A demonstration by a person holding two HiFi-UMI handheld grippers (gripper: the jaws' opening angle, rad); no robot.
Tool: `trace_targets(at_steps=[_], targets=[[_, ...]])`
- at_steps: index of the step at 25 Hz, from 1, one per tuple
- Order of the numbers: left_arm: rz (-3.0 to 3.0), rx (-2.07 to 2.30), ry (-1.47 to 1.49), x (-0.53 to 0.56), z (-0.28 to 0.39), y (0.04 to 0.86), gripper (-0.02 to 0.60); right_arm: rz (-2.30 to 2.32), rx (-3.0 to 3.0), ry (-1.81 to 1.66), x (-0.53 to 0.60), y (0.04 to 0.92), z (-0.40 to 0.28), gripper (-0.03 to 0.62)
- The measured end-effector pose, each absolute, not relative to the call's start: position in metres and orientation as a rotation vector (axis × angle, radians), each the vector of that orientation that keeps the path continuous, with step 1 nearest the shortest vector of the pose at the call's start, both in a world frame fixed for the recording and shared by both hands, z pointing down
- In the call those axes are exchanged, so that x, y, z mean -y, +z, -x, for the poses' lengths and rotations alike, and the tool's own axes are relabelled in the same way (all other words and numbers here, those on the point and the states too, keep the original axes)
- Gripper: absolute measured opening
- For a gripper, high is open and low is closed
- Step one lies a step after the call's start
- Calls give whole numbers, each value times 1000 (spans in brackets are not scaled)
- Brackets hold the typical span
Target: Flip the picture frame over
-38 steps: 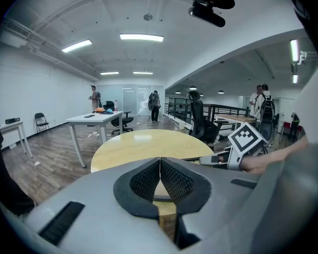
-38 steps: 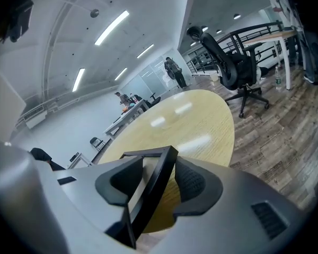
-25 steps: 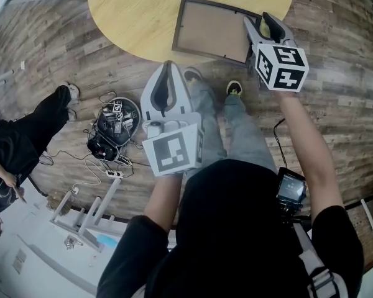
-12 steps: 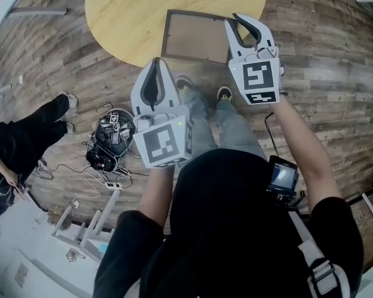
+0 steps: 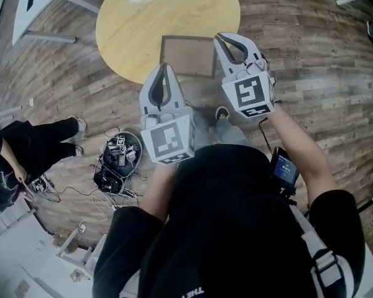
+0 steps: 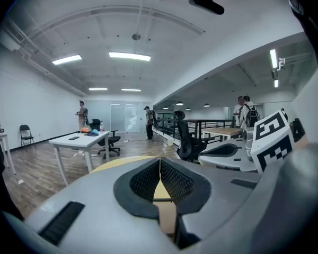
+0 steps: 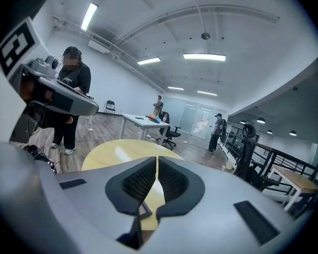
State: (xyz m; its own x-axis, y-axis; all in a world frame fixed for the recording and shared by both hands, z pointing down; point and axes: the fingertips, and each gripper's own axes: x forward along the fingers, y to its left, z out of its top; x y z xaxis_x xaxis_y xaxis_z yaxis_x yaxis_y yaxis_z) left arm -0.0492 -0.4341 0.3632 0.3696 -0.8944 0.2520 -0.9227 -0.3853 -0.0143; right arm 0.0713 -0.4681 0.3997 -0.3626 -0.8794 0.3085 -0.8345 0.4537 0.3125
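In the head view the picture frame (image 5: 188, 56) lies flat with its brown panel up, at the near edge of the round yellow tabletop (image 5: 137, 23). Both grippers are clear of it. Only the gripper views show the jaws. The left gripper (image 6: 160, 163) is closed on nothing. The right gripper (image 7: 157, 163) has just been closing, also on nothing, and a frame corner shows below its pads.
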Motion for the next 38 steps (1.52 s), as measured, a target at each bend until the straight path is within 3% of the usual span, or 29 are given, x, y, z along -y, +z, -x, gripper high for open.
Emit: trace_targets(at_steps=[13,38], targets=[[-2599,1576,247,384,-9,303,23,-1531,2472,-101,399,299,-96,29],[-2644,1655,179,338,-21,270,23,-1551,2519,-130,345,270,-109,29]])
